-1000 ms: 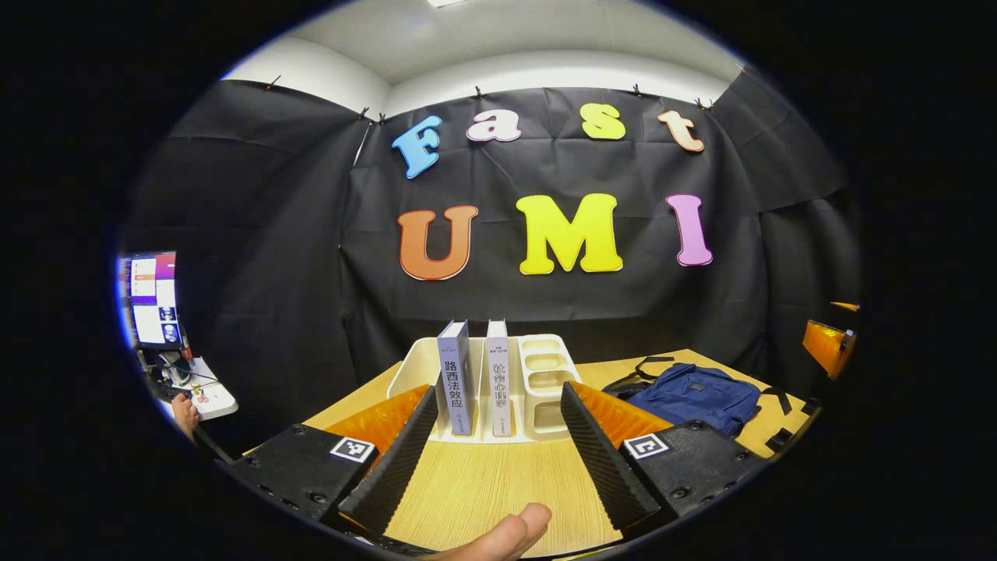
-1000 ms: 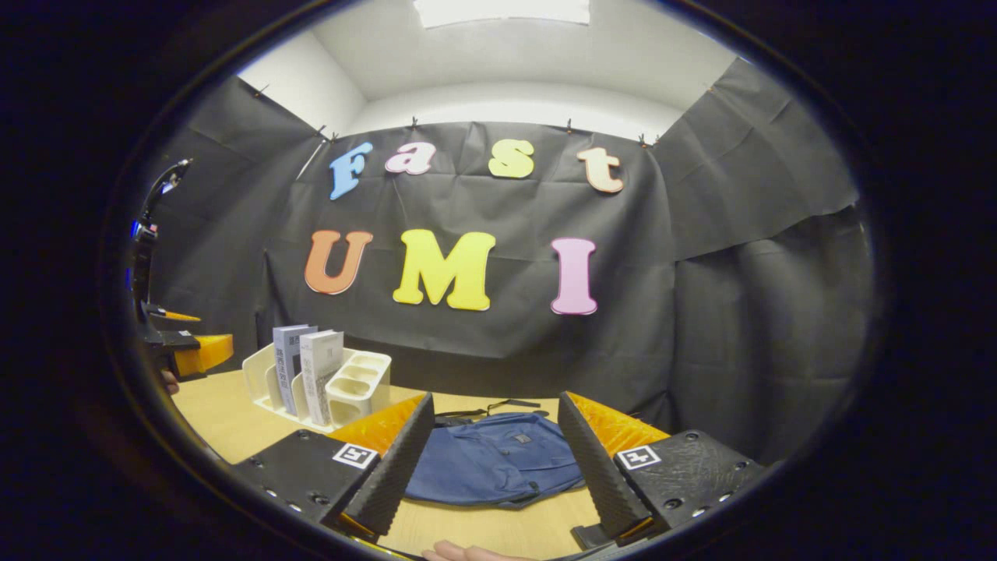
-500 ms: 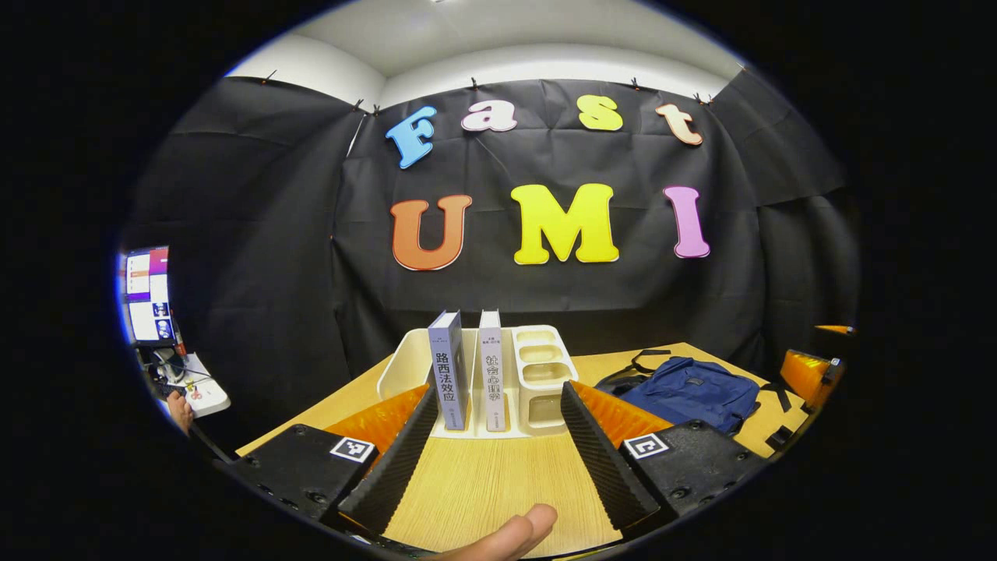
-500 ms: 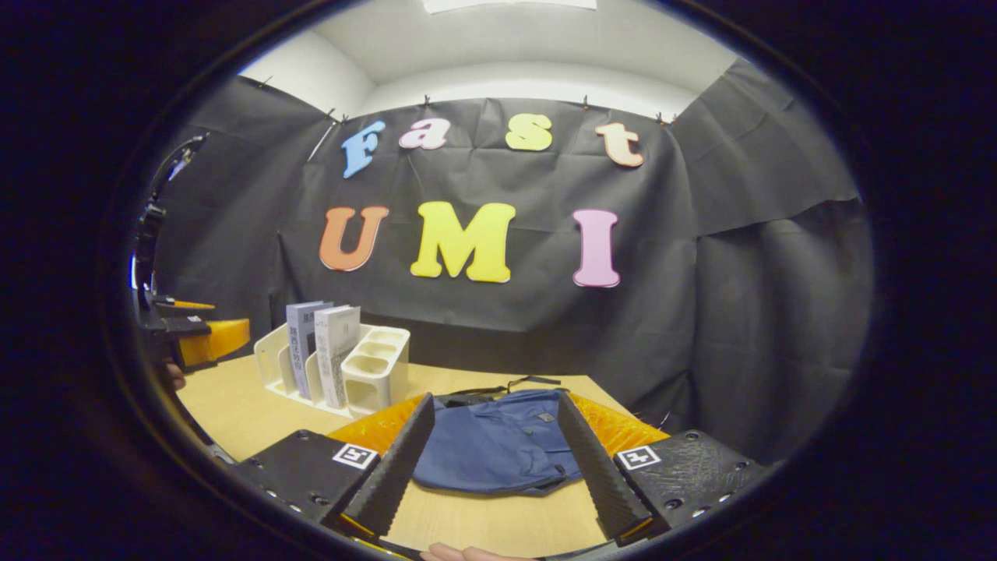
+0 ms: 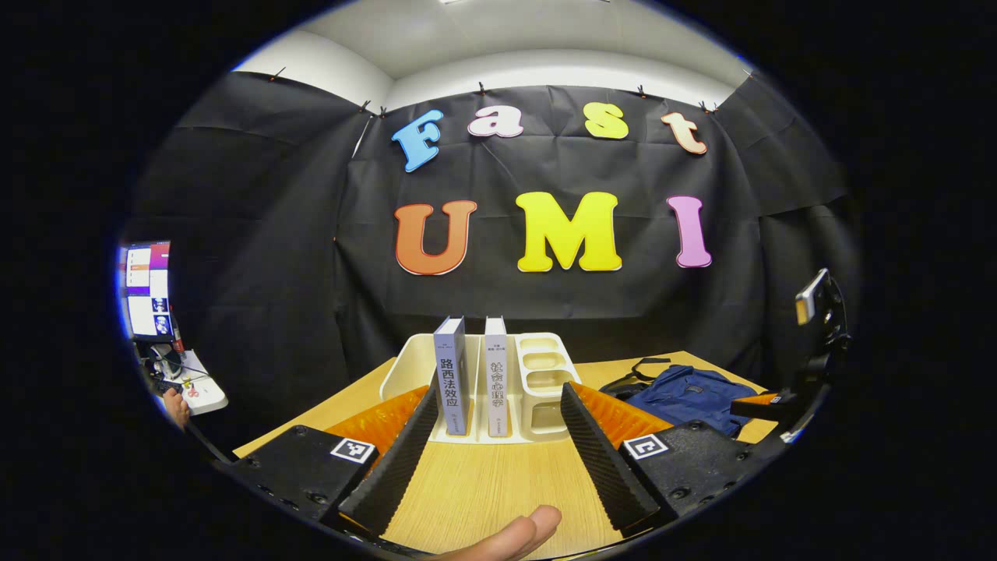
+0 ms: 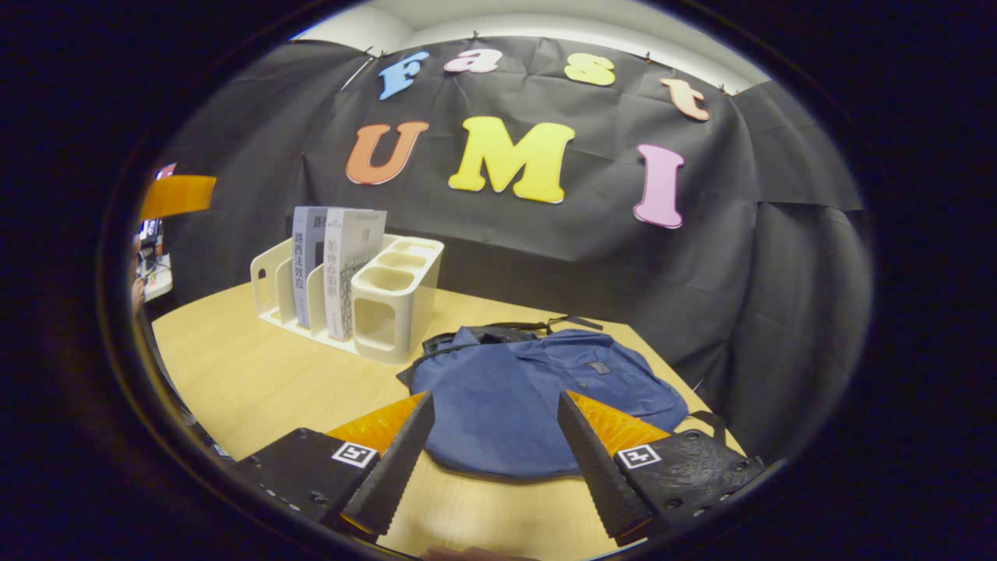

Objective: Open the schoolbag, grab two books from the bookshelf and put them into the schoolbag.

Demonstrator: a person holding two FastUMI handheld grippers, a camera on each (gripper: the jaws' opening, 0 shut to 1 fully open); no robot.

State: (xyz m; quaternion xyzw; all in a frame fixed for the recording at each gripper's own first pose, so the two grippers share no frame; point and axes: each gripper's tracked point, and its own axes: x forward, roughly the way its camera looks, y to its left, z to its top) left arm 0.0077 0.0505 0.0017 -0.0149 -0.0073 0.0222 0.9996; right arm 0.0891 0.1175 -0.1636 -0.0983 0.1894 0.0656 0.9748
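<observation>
A blue schoolbag (image 6: 537, 389) lies flat and zipped on the wooden table (image 6: 249, 374); it also appears at the right in the left gripper view, schoolbag (image 5: 689, 393). Two books stand upright in a cream bookshelf (image 5: 545, 374): a grey-spined book (image 5: 450, 374) and a white-spined book (image 5: 496, 375). From the right gripper view the same books (image 6: 336, 261) stand left of the bag. My left gripper (image 5: 494, 405) is open, facing the books from a short distance. My right gripper (image 6: 494, 409) is open, hovering above the bag's near edge. The right gripper (image 5: 810, 366) shows at the left view's right edge.
The bookshelf (image 6: 393, 300) has small empty cups on its bag side. A monitor (image 5: 144, 288) and a side desk with a person's hand sit far left. A thumb (image 5: 506, 538) shows at the bottom. Black cloth walls close the table's back and right.
My right gripper has risen and moved forward over the schoolbag, tilting down toward it. My left gripper has stayed nearly in place facing the books.
</observation>
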